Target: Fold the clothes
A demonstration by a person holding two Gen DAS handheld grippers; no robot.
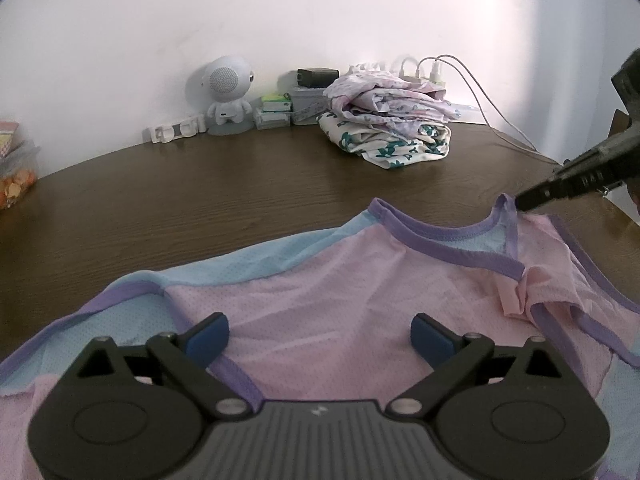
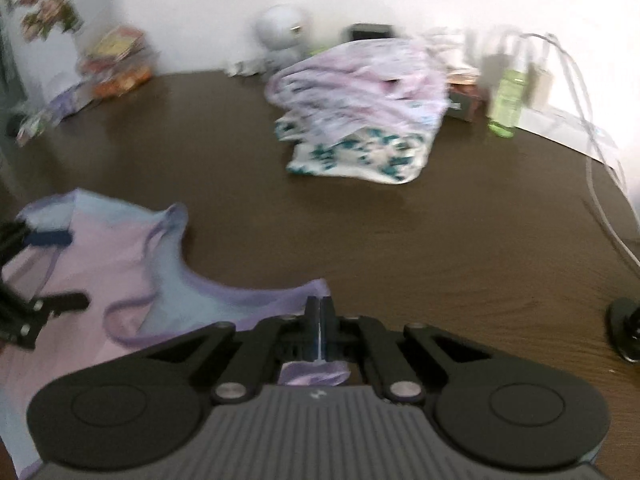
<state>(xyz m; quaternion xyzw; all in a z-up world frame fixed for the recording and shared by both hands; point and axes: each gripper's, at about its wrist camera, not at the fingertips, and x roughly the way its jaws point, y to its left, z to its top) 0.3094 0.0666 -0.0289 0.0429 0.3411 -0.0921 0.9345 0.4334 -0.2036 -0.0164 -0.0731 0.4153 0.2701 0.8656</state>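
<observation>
- Containers: a grey box (image 1: 306,100) stands at the wall with a dark block on top of it; its contents are not visible. A clear bag (image 1: 14,168) holding orange and yellow pieces sits at the far left edge, cut off by the frame.
- Task item: a mesh tank top (image 1: 320,292) lies spread on the dark wood tabletop (image 1: 240,192), just in front of both grippers — pink front, pale blue back layer, purple binding at neck and armholes. A small crumpled fold shows beside the neckline.
- Left gripper (image 1: 320,336): jaws spread wide above the pink fabric, nothing between the blue pads.
- Right gripper (image 2: 319,320): jaws pressed together, pinching the purple-bound shoulder strap; fabric bunches behind the fingers.
- A stack of folded clothes (image 1: 390,120) rests well apart toward the wall, beside a white robot-shaped speaker (image 1: 228,92).
- Right wrist view is motion-blurred — the green bottle (image 2: 506,100) and the clutter around it are hard to make out.
</observation>
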